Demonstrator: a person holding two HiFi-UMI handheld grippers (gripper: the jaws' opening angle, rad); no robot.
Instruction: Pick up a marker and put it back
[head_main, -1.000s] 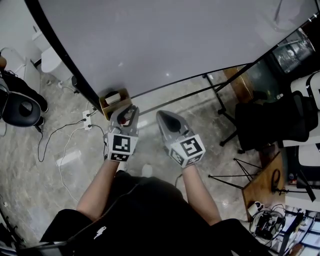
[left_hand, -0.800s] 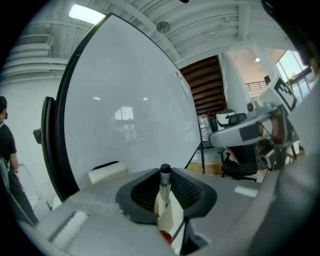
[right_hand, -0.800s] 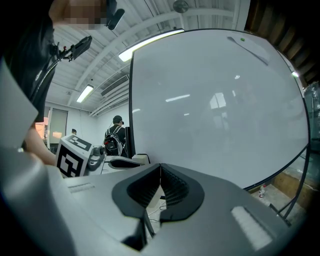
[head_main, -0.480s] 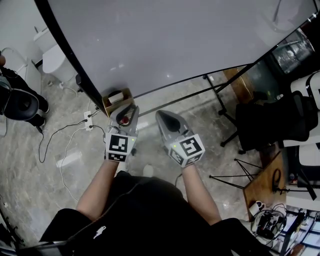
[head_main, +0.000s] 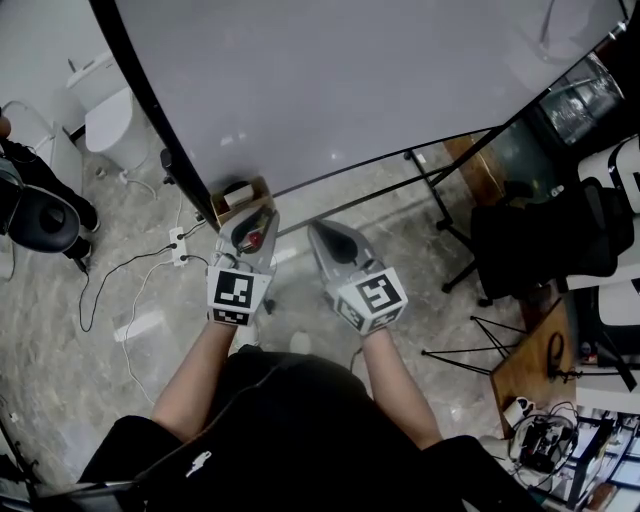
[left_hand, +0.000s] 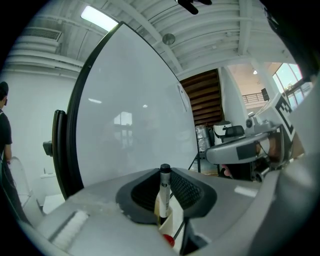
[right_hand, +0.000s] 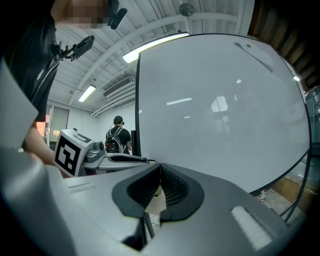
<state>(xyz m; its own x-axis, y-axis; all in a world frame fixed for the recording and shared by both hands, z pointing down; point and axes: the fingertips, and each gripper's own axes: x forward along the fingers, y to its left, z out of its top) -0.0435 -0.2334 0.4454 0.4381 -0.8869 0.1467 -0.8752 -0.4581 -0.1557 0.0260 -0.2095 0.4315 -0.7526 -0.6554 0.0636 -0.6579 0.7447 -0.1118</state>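
Observation:
A marker (left_hand: 163, 192) with a black cap and white barrel stands upright between the jaws of my left gripper (left_hand: 167, 175), which is shut on it. In the head view that gripper (head_main: 258, 222) points at a small cardboard box (head_main: 238, 196) at the foot of the big whiteboard (head_main: 330, 90), and a red spot shows between its jaws. The box's pale edge (left_hand: 165, 215) shows just beyond the marker. My right gripper (head_main: 320, 230) is beside the left one; its jaws (right_hand: 160, 167) meet with nothing between them.
Black stand legs (head_main: 440, 190) run under the whiteboard to the right. A dark office chair (head_main: 540, 245) stands at the right and a black stool (head_main: 45, 215) at the left. A power strip with cables (head_main: 178, 240) lies on the floor. A person (right_hand: 116, 140) stands far off.
The left gripper with the marker has edged slightly closer to the cardboard box. The right gripper has stayed about where it was.

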